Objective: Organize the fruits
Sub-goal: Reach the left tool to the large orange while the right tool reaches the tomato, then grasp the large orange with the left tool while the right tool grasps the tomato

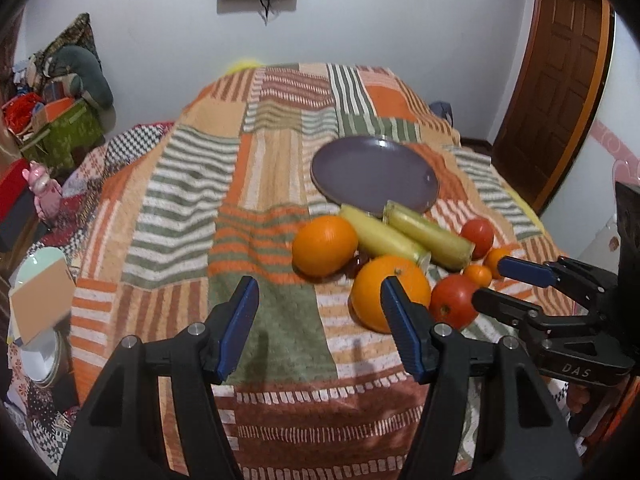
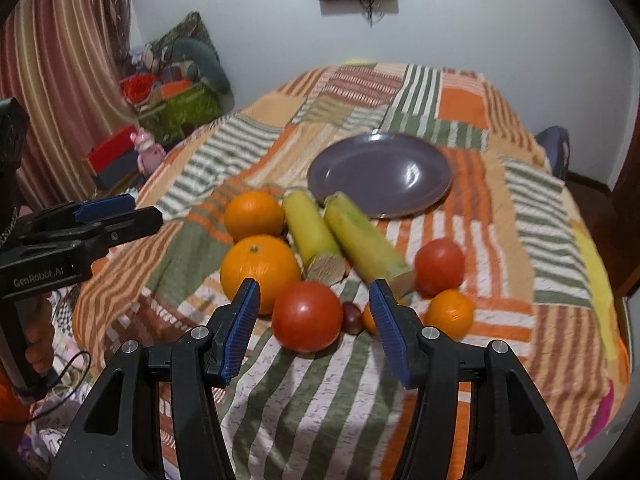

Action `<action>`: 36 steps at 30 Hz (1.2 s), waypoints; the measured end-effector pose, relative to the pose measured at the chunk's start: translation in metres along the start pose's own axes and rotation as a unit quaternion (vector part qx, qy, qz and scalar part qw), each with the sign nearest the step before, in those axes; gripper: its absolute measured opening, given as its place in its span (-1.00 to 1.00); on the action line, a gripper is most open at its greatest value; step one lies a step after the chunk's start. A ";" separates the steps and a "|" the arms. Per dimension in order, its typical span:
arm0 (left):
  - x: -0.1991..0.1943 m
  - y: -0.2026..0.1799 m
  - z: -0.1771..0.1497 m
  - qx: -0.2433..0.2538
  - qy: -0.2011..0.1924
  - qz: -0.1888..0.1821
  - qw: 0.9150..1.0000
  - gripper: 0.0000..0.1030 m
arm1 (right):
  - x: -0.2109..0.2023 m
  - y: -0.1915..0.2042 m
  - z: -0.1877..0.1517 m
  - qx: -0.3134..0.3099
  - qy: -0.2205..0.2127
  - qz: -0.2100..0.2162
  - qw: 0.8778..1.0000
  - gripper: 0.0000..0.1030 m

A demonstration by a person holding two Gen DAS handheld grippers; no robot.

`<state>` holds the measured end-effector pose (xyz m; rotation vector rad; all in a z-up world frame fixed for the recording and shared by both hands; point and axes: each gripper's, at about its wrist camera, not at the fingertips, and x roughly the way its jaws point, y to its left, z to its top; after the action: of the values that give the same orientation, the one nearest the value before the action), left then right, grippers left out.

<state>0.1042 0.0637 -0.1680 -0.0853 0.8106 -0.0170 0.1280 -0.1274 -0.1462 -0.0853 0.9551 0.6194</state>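
A purple plate (image 1: pixel 374 172) (image 2: pixel 380 174) lies bare on the striped bedcover. In front of it lie two oranges (image 1: pixel 324 246) (image 2: pixel 260 266), two yellow-green cane pieces (image 1: pixel 428 234) (image 2: pixel 366 240), two red tomatoes (image 1: pixel 454 306) (image 2: pixel 307 316), small mandarins (image 1: pixel 478 275) (image 2: pixel 450 314) and a small dark fruit (image 2: pixel 352 318). My left gripper (image 1: pixel 318 312) is open and empty, left of the pile. My right gripper (image 2: pixel 314 312) is open, its fingers on either side of the near tomato, apart from it; it also shows in the left wrist view (image 1: pixel 490 280).
The patchwork bedcover (image 1: pixel 256 184) covers the bed. Boxes, a green crate (image 2: pixel 180 114) and a pink toy (image 2: pixel 146 152) stand at the left by a curtain. A wooden door (image 1: pixel 560 80) is at the right. Bowls (image 1: pixel 40 312) lie at the near left.
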 end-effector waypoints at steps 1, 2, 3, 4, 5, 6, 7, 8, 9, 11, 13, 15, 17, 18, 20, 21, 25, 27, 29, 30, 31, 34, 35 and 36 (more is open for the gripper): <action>0.004 0.000 -0.003 0.000 0.007 -0.002 1.000 0.23 | 0.003 0.001 -0.001 -0.002 0.007 0.008 1.000 0.04; 0.007 0.000 -0.004 -0.001 0.012 -0.004 1.000 0.23 | 0.006 0.003 -0.002 -0.004 0.012 0.011 1.000 0.04; 0.010 0.000 -0.006 -0.001 0.017 -0.006 1.000 0.23 | 0.009 0.004 -0.003 -0.007 0.017 0.012 1.000 0.04; 0.013 0.000 -0.007 -0.002 0.023 -0.009 1.000 0.23 | 0.011 0.004 -0.004 -0.009 0.022 0.011 1.000 0.04; 0.018 -0.001 -0.009 -0.004 0.029 -0.011 0.999 0.23 | 0.014 0.005 -0.005 -0.011 0.026 0.010 1.000 0.04; 0.022 -0.001 -0.010 -0.005 0.036 -0.015 0.999 0.24 | 0.016 0.005 -0.005 -0.011 0.029 0.008 0.999 0.04; 0.025 -0.001 -0.011 -0.006 0.042 -0.018 0.999 0.24 | 0.019 0.004 -0.005 -0.010 0.033 0.007 0.999 0.04; 0.028 -0.002 -0.012 -0.006 0.048 -0.021 0.999 0.26 | 0.021 0.002 -0.005 -0.008 0.037 0.007 0.999 0.03; 0.031 -0.004 -0.013 -0.005 0.053 -0.022 0.998 0.29 | 0.024 0.002 -0.006 -0.006 0.041 0.009 0.999 0.01; 0.036 -0.006 -0.014 -0.003 0.061 -0.024 0.998 0.34 | 0.027 -0.001 -0.006 -0.004 0.047 0.007 0.999 -0.06; 0.039 -0.008 -0.015 0.000 0.067 -0.025 0.997 0.37 | 0.029 -0.002 -0.007 -0.002 0.050 0.009 0.999 -0.09; 0.042 -0.011 -0.014 0.004 0.073 -0.026 0.997 0.47 | 0.032 -0.004 -0.006 -0.001 0.054 0.014 0.998 -0.11; 0.043 -0.015 -0.014 0.009 0.074 -0.026 0.997 0.56 | 0.034 -0.005 -0.006 0.004 0.057 0.021 0.998 -0.11; 0.044 -0.017 -0.013 0.012 0.075 -0.026 0.997 0.58 | 0.034 -0.006 -0.006 0.005 0.057 0.024 0.998 -0.11; 0.046 -0.022 -0.013 0.020 0.077 -0.026 0.997 0.58 | 0.034 -0.008 -0.006 0.010 0.056 0.029 0.998 -0.11; 0.047 -0.024 -0.012 0.024 0.078 -0.026 0.996 0.58 | 0.034 -0.009 -0.006 0.013 0.055 0.031 0.998 -0.12; 0.051 -0.033 -0.009 0.039 0.081 -0.026 0.996 0.58 | 0.025 -0.014 -0.005 0.035 0.042 0.046 0.997 -0.13; 0.054 -0.036 -0.007 0.043 0.083 -0.028 0.995 0.58 | 0.018 -0.015 -0.002 0.036 0.031 0.044 0.998 -0.13; 0.058 -0.040 -0.005 0.047 0.085 -0.031 0.995 0.58 | 0.010 -0.017 0.001 0.035 0.021 0.044 0.998 -0.13; 0.059 -0.042 -0.004 0.050 0.085 -0.032 0.995 0.58 | 0.007 -0.018 0.002 0.036 0.015 0.044 0.998 -0.13; 0.061 -0.044 -0.003 0.053 0.085 -0.032 0.994 0.58 | 0.003 -0.019 0.004 0.037 0.010 0.043 0.998 -0.13; 0.070 -0.051 0.000 0.060 0.090 -0.037 0.993 0.58 | -0.005 -0.022 0.006 0.038 -0.004 0.031 0.999 -0.13; 0.074 -0.053 0.001 0.060 0.093 -0.038 0.993 0.58 | -0.007 -0.023 0.007 0.038 -0.007 0.027 0.999 -0.13; 0.078 -0.054 0.002 0.060 0.096 -0.040 0.993 0.58 | -0.009 -0.025 0.008 0.037 -0.011 0.021 0.999 -0.13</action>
<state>0.1608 0.0058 -0.2184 -0.0026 0.9965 -0.1505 0.1432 -0.1498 -0.1393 0.0068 0.9596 0.6217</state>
